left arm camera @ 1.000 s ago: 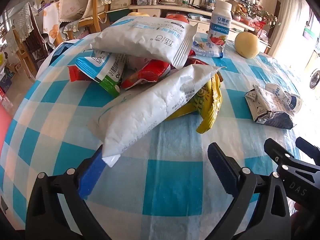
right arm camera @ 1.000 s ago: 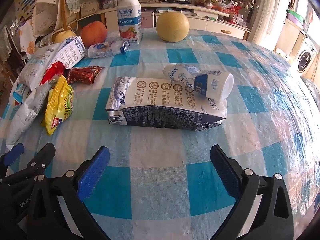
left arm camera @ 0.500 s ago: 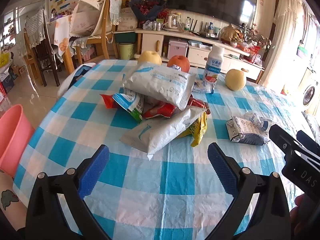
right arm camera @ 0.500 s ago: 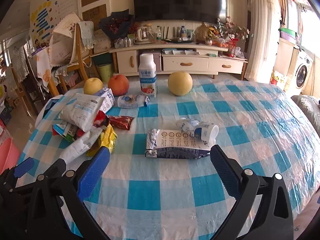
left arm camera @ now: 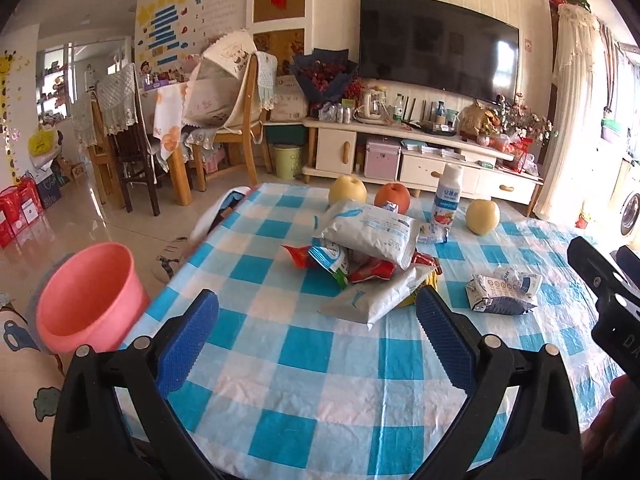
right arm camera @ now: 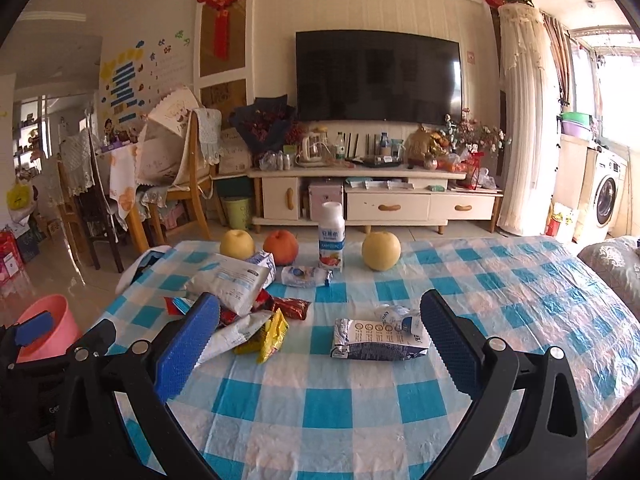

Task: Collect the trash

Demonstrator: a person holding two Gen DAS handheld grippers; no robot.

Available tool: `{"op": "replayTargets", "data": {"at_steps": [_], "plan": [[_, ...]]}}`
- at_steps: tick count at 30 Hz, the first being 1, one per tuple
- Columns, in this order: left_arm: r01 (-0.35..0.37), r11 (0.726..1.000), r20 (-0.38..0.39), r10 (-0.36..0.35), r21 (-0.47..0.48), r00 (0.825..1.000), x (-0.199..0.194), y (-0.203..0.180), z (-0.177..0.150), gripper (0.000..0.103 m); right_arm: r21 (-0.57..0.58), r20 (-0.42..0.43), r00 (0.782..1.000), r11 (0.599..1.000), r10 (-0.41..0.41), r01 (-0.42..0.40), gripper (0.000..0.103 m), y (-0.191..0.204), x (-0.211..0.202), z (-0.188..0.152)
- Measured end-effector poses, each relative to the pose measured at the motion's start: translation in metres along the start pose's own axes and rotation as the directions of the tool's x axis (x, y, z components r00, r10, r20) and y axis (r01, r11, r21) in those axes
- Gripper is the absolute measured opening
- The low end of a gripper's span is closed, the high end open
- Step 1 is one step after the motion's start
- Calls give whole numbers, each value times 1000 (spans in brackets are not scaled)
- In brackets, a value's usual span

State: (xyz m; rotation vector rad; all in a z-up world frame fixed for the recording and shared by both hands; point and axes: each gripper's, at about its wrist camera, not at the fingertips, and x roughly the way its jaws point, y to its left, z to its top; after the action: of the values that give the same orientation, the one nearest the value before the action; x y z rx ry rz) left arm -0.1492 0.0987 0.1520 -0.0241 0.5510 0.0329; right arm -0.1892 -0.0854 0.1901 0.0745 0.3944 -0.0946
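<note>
A blue-checked table (right arm camera: 320, 404) bears a wrapper pile (left arm camera: 368, 264); a pink bin (left arm camera: 86, 294) stands on the floor left of it. Behind the table hangs a television (right arm camera: 378, 78). The left gripper (left arm camera: 316, 338) and right gripper (right arm camera: 320, 342) gape wide, holding nothing.

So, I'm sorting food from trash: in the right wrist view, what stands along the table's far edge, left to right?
Pale yellow round pear → orange-red round fruit → upright white plastic yogurt bottle → second pale yellow round pear.

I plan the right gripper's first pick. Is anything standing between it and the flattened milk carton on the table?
Nothing visible: only bare tablecloth lies between the open right gripper and the flattened milk carton. A crushed cup rests against the carton's far edge.
</note>
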Motion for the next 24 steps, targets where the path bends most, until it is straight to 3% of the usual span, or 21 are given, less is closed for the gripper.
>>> {"op": "replayTargets", "data": {"at_steps": [7,12,24], "plan": [[-16,1000,105,18,-18,994,-44,17,10,99,19,91,996,1000,11,-13,99,7,-45,-3],[11,1000,168,-10,-4,986,-68,18,12,99,42,126,992,999,-4,-1,99,4,-64,-4],[-10,1000,242,7,11,970,-95,17,16,99,21,240,970,999,-34,30,99,5,-94,-5]]}}
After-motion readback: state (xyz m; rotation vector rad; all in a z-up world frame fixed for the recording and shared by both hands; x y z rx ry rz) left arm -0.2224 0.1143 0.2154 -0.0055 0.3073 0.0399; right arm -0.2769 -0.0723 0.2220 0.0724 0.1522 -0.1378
